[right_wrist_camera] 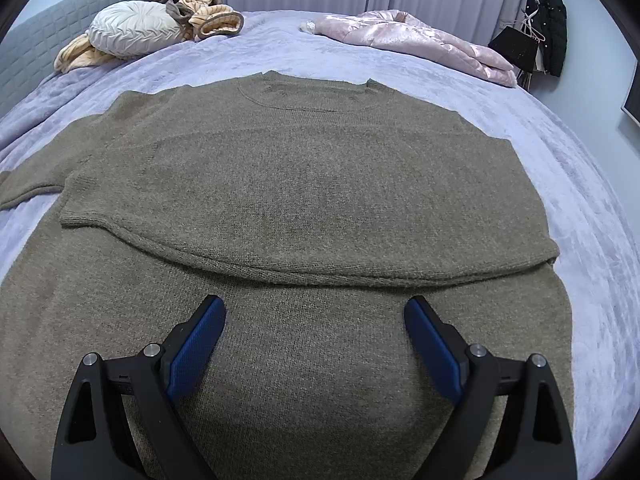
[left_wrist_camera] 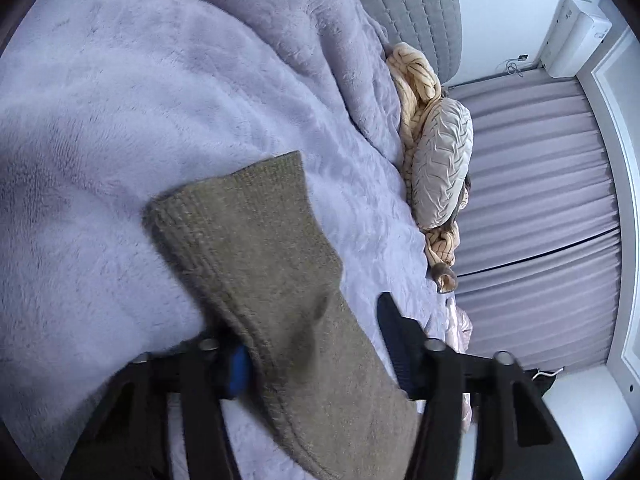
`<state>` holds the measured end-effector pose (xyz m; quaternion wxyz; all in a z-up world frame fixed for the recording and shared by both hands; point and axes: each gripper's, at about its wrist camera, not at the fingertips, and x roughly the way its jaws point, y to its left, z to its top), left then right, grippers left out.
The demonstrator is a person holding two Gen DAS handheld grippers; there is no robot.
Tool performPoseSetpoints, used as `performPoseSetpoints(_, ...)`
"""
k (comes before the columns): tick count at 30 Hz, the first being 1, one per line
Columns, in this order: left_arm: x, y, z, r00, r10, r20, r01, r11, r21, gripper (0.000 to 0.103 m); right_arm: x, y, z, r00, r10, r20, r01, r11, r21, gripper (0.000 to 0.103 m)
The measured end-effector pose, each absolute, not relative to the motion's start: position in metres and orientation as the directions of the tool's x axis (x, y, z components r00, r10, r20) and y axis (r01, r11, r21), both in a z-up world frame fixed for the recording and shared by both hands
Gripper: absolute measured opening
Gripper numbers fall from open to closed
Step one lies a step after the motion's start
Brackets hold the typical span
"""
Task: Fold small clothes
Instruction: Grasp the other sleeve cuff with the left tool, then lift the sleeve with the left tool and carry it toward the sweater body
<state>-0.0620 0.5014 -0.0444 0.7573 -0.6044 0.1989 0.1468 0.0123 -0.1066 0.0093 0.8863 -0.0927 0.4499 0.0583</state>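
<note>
— Sweater [right_wrist_camera: 304,184] spread mid-bed [right_wrist_camera: 580,208], sleeve [left_wrist_camera: 256,256] between the left tongs' [left_wrist_camera: 316,344] half-closed jaws; right tongs [right_wrist_camera: 316,344] gape empty above

— Loose pinch: that sleeve could slip and rumple the fold

I see the bed w/ lilac fleece cover [right_wrist_camera: 580,208]; on it: brown sweater [right_wrist_camera: 304,184] spread flat, round grey cushion [right_wrist_camera: 132,28], striped tan throw [right_wrist_camera: 216,20], pink jacket [right_wrist_camera: 416,40].
</note>
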Motion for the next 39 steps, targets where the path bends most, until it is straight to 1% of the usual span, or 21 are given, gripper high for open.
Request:
performPoseSetpoints(1,-0.064,0.504,-0.049,0.875,-0.031,-0.482,-0.465,0.217,-0.858,0.031,0.013,-0.107,0.009,0.588,0.018,-0.808,-0.187,0.976,-0.114,0.093)
performPoseSetpoints(2,-0.064,0.507,-0.053,0.873,-0.039,-0.487,-0.469,0.209,-0.858,0.023,0.013,-0.106,0.009,0.588,0.017,-0.808,-0.187,0.976,-0.116,0.093)
performPoseSetpoints(3,-0.066,0.509,-0.055,0.873,-0.044,-0.486,-0.469,0.201,-0.86,0.011,0.012,-0.106,0.009,0.588,0.015,-0.808,-0.187,0.975,-0.117,0.093)
performPoseSetpoints(5,-0.073,0.51,-0.055,0.883,-0.046,-0.467,-0.452,0.182,-0.873,0.01,0.012,-0.106,0.009,0.588,0.013,-0.808,-0.186,0.975,-0.12,0.093)
performPoseSetpoints(7,-0.078,0.509,-0.047,0.884,-0.027,-0.467,-0.452,0.203,-0.869,0.01,0.012,-0.105,0.009,0.587,0.008,-0.809,-0.185,0.975,-0.124,0.093)
performPoseSetpoints(13,-0.081,0.507,-0.008,0.858,-0.014,-0.514,-0.481,0.334,-0.811,0.01,0.018,-0.102,0.027,0.546,-0.006,-0.838,-0.176,0.977,-0.123,0.093)
performPoseSetpoints(17,-0.076,0.502,0.012,0.835,-0.004,-0.55,-0.499,0.413,-0.762,0.01,0.03,-0.089,0.058,0.59,0.037,-0.806,-0.181,0.98,-0.088,0.093)
performPoseSetpoints(21,-0.072,0.496,0.028,0.806,0.006,-0.592,-0.521,0.48,-0.705,0.01,0.079,-0.063,0.075,0.563,0.086,-0.822,-0.175,0.985,-0.017,0.093)
performPoseSetpoints(26,-0.076,0.495,0.034,0.795,-0.002,-0.607,-0.526,0.496,-0.691,0.009,0.153,-0.011,0.063,0.496,0.034,-0.868,-0.113,0.993,-0.025,0.093)
performPoseSetpoints(29,-0.082,0.497,0.04,0.803,-0.008,-0.596,-0.517,0.486,-0.704,0.01,0.171,0.029,0.049,0.478,-0.008,-0.878,-0.101,0.993,-0.065,0.093)
performPoseSetpoints(33,-0.092,0.497,0.058,0.822,0.006,-0.57,-0.495,0.502,-0.709,0.01,0.169,0.092,0.026,0.457,-0.061,-0.887,-0.179,0.971,-0.158,0.093)
performPoseSetpoints(35,-0.096,0.496,0.066,0.826,0.01,-0.564,-0.49,0.507,-0.709,0.01,0.155,0.125,0.02,0.482,-0.084,-0.872,-0.233,0.947,-0.22,0.093)
performPoseSetpoints(37,-0.099,0.495,0.074,0.835,0.005,-0.55,-0.477,0.503,-0.72,0.009,0.138,0.154,0.019,0.519,-0.133,-0.844,-0.247,0.922,-0.297,0.093)
performPoseSetpoints(38,-0.1,0.494,0.08,0.839,0.008,-0.545,-0.471,0.512,-0.718,0.009,0.13,0.164,0.021,0.523,-0.105,-0.846,-0.267,0.922,-0.28,0.093)
performPoseSetpoints(39,-0.101,0.492,0.085,0.838,0.018,-0.545,-0.471,0.525,-0.708,0.009,0.122,0.173,0.024,0.498,-0.009,-0.867,-0.32,0.928,-0.193,0.093)
